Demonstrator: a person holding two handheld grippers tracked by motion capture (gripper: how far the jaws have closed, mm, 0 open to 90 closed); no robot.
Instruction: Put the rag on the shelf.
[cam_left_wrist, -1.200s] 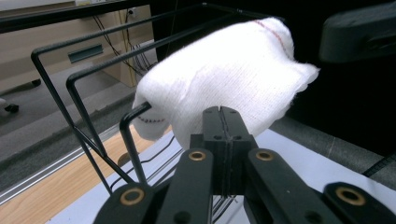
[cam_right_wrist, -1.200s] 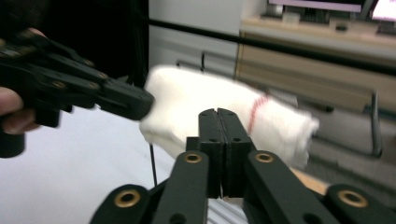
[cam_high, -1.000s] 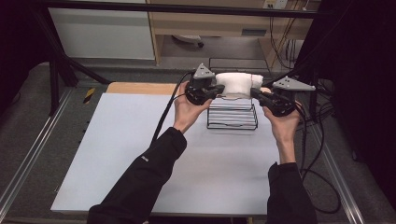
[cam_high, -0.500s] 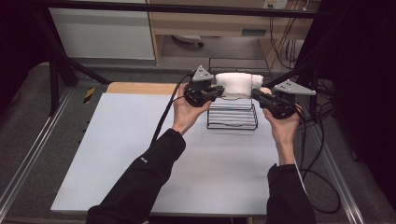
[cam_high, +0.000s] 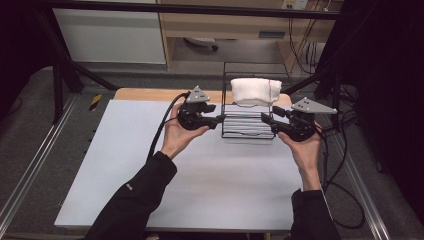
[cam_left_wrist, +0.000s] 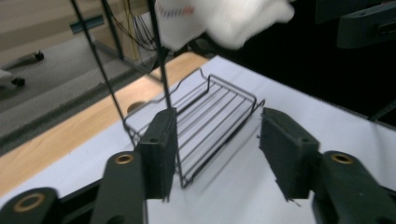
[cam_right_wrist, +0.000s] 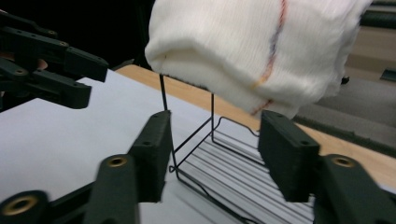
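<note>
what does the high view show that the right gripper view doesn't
High view alone: the person's hands and sleeves, the right gripper from outside with its grey plate, the cables, the whole white table and the floor around it.

Right gripper view alone: the towel's coloured stripes close up, seen between its own open fingers.

Both: the wire rack with the towel on top, the left gripper, and the table's wooden far edge.

Rack blocked the middle, open table in front

The wire rack (cam_high: 248, 117) with a white cloth (cam_high: 255, 91) on top stood between 2 grippers; the white table (cam_high: 125, 165) nearer the person lay free.
</note>
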